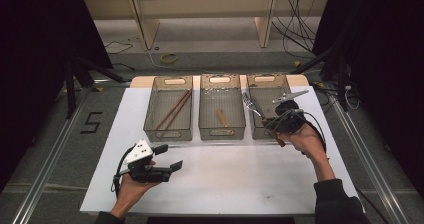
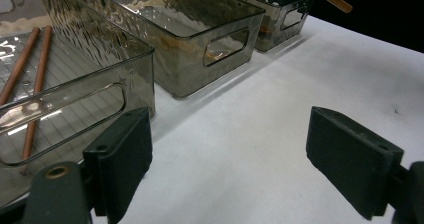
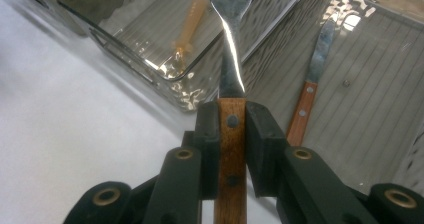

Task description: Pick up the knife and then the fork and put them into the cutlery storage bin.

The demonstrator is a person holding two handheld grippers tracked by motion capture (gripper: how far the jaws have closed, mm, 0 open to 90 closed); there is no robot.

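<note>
My right gripper point(image 1: 276, 122) is shut on the wooden handle of a fork point(image 1: 251, 107), held above the front left part of the right-hand bin point(image 1: 265, 79). The fork's tines reach toward the gap between that bin and the middle bin point(image 1: 222, 132). In the right gripper view the jaws point(image 3: 232, 115) clamp the handle and the fork point(image 3: 230, 59) points away over the bins. A wooden-handled knife point(image 3: 312, 79) lies in the right-hand bin. My left gripper point(image 1: 170, 157) rests low at the front left, open with nothing between its jaws point(image 2: 235, 154).
Three clear grey bins stand in a row at the back of the white mat point(image 1: 225, 179). The left bin point(image 1: 167, 133) holds two brown chopsticks point(image 1: 174, 110). A pale wooden piece point(image 1: 221, 117) lies in the middle bin. Cables lie on the floor behind the table.
</note>
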